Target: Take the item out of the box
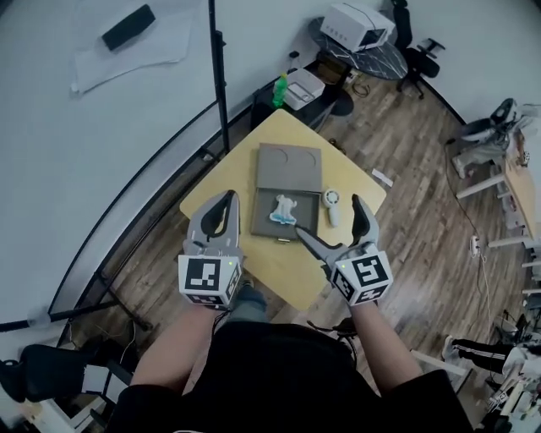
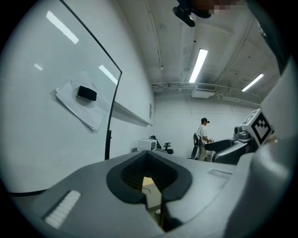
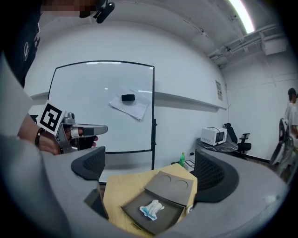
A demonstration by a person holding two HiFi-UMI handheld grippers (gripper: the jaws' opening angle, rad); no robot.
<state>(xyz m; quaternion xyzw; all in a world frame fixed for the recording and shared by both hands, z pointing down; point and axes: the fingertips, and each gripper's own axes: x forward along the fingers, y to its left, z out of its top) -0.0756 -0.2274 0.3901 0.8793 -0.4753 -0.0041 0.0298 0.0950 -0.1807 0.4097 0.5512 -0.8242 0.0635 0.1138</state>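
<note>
An open grey box [image 1: 306,221] lies on the yellow table [image 1: 283,272], its lid [image 1: 290,167] folded back on the far side. A blue-and-white item [image 1: 284,210] rests inside the box. My left gripper [image 1: 225,200] hovers left of the box, shut with nothing in it. My right gripper [image 1: 328,218] stands open at the box's near right corner. In the right gripper view the box [image 3: 132,213] and the item [image 3: 151,208] lie below and between the open fingers [image 3: 215,174]. The left gripper view shows only its closed jaws and the room.
A small white fan-like object [image 1: 330,205] lies right of the box. A black stand pole [image 1: 221,84] and a whiteboard [image 1: 84,127] rise behind the table. A green bottle [image 1: 279,89], a white machine [image 1: 357,25] and office chairs [image 1: 418,55] are beyond. A person [image 2: 203,137] stands far off.
</note>
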